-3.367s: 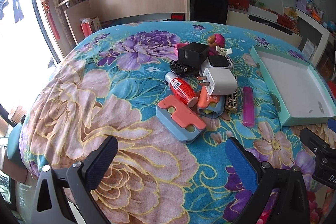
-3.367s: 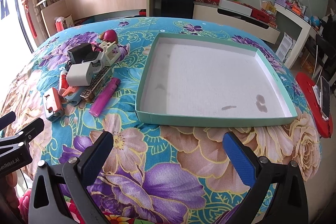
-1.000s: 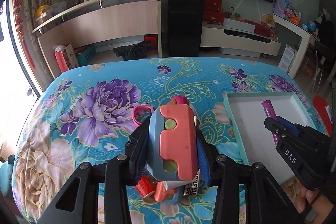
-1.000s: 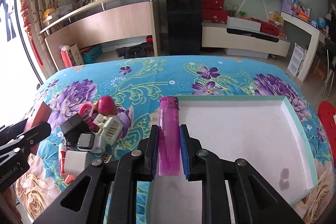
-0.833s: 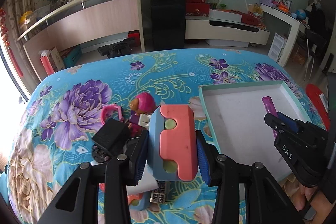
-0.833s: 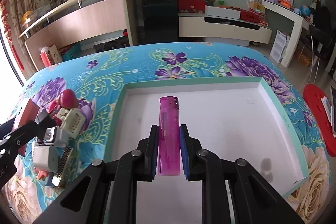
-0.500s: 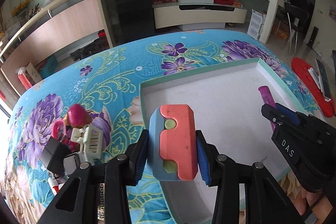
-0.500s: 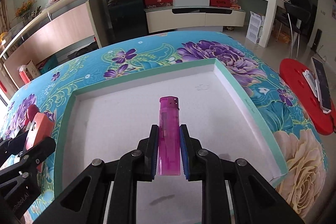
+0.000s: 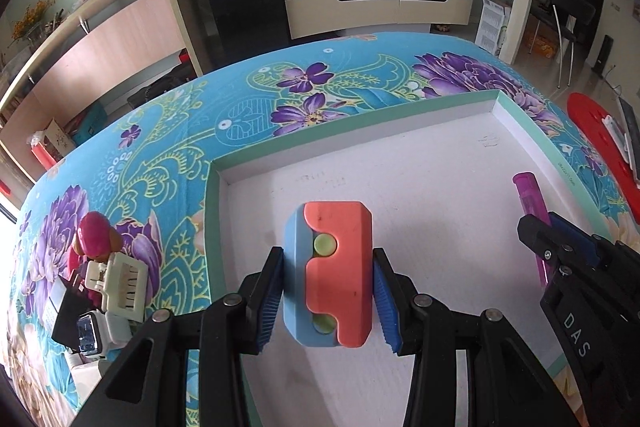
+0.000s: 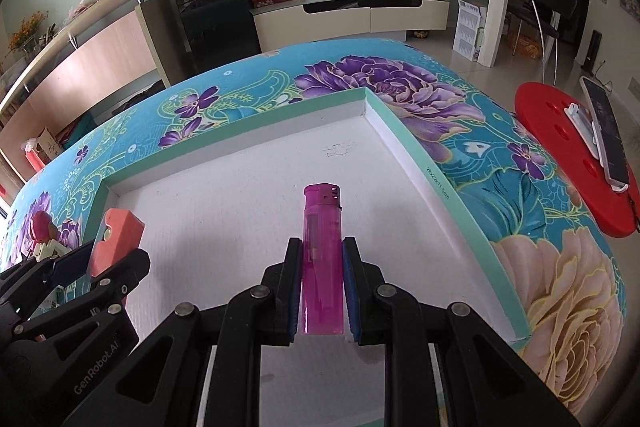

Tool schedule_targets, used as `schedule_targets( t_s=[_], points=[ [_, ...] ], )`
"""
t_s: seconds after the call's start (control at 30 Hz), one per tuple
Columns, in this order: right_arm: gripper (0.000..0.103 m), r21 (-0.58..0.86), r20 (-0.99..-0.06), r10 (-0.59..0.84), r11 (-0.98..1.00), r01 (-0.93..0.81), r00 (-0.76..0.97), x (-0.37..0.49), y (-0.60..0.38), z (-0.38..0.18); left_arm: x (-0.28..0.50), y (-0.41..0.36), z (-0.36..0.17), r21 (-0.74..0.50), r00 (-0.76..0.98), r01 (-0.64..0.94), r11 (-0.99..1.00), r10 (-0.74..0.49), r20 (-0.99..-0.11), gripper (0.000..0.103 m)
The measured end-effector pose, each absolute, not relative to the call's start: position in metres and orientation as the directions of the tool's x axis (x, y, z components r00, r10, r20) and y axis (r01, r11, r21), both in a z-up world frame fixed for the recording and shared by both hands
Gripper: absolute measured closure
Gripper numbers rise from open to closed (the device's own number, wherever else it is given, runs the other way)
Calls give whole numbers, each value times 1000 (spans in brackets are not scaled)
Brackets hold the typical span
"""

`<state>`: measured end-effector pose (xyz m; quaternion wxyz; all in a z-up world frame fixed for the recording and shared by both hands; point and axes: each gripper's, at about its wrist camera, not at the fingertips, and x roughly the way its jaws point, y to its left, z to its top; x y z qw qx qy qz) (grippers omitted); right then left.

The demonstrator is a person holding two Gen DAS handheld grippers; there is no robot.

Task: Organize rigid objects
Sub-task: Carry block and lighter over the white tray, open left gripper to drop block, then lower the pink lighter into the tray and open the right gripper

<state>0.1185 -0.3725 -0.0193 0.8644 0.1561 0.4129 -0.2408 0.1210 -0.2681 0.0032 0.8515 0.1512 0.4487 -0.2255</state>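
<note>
1. Half a second ago my left gripper [image 9: 328, 297] held its load over the tray's left wall; now I see it further in over the white floor of the tray [image 9: 440, 187], near the tray's far-left corner. The heap of small things [image 9: 100, 291] on the flowered cloth [image 9: 320, 83] has slid towards the left edge of my left view.
2. My right gripper [image 10: 322, 291] has moved too: the tray's far-right corner now sits closer ahead of it than it did half a second back.
3. The coral-and-blue block [image 9: 332, 271] lies with its long axis along my left gripper's fingers, coral face up, two green dots showing.
4. The pink lighter [image 10: 322, 259] runs lengthwise along my right gripper's fingers, its capped end pointing away from me towards the tray's far wall.
5. My left gripper is clamped on the block, a pad pressed on each of its long sides, jaws only partly apart.
6. My right gripper is squeezed tight on the lighter's lower body, over the tray's floor.
</note>
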Motion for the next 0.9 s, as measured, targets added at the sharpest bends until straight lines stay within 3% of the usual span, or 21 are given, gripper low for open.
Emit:
schedule_targets(
  t_s=[0.27, 0.4, 0.47, 0.5, 0.57, 0.73, 0.9],
  points=[
    [83, 69, -806, -262, 848, 525, 530, 122, -370, -27, 124, -256, 10, 67, 526, 478, 876, -224, -820, 55],
    [81, 67, -796, -271, 850, 522, 542, 122, -369, -23, 127, -241, 16, 78, 557, 431, 899, -198, -806, 33],
    [71, 61, -792, -277, 851, 522, 544, 122, -368, -21, 129, -231, 19, 70, 565, 405, 912, -190, -803, 32],
    [61, 59, -790, -279, 852, 521, 546, 122, -368, -20, 130, -226, 20, 66, 568, 392, 917, -185, -802, 27],
    [53, 58, -786, -278, 856, 514, 552, 123, -366, -19, 132, -217, 21, 56, 571, 375, 925, -183, -801, 16],
    [38, 37, -775, -293, 864, 503, 560, 125, -360, -15, 133, -199, 23, 46, 587, 333, 942, -169, -791, 1],
    [30, 24, -766, -298, 872, 489, 570, 129, -352, -12, 135, -180, 24, 29, 592, 287, 957, -154, -791, 0]
  ],
)
